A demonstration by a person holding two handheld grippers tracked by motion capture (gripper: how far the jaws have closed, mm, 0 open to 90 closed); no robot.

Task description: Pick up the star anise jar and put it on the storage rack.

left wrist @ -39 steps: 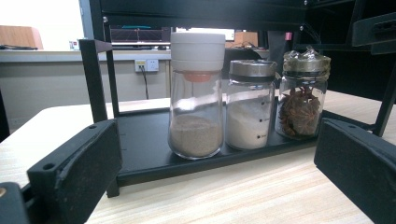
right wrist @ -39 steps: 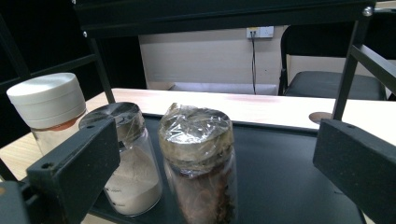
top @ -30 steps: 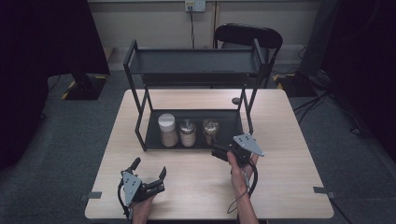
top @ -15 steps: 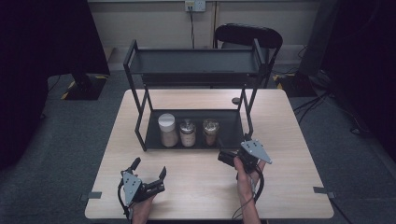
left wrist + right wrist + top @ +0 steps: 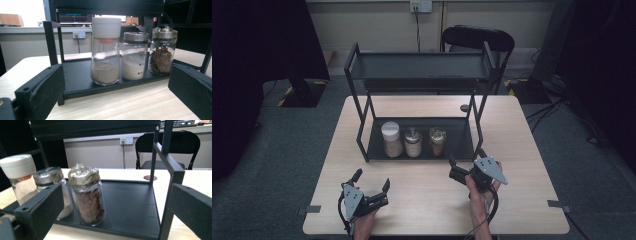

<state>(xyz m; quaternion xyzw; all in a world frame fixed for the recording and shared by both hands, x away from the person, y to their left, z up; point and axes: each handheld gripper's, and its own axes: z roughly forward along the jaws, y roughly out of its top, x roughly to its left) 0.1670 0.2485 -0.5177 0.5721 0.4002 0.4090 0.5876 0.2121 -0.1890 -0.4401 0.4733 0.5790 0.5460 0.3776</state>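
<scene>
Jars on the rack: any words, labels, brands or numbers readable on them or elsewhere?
No text can be read.
Middle jar: small dark graduation marks down its side, too small to read.
White-lidded jar: no label.
Star anise jar: no label.
Rack and grippers: no markings seen.

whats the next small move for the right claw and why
Probably ease the right claw forward to straddle the star anise jar: its jaws stand open and empty just short of the shelf, and that jar is nearest on the rack's bottom tray.
</scene>
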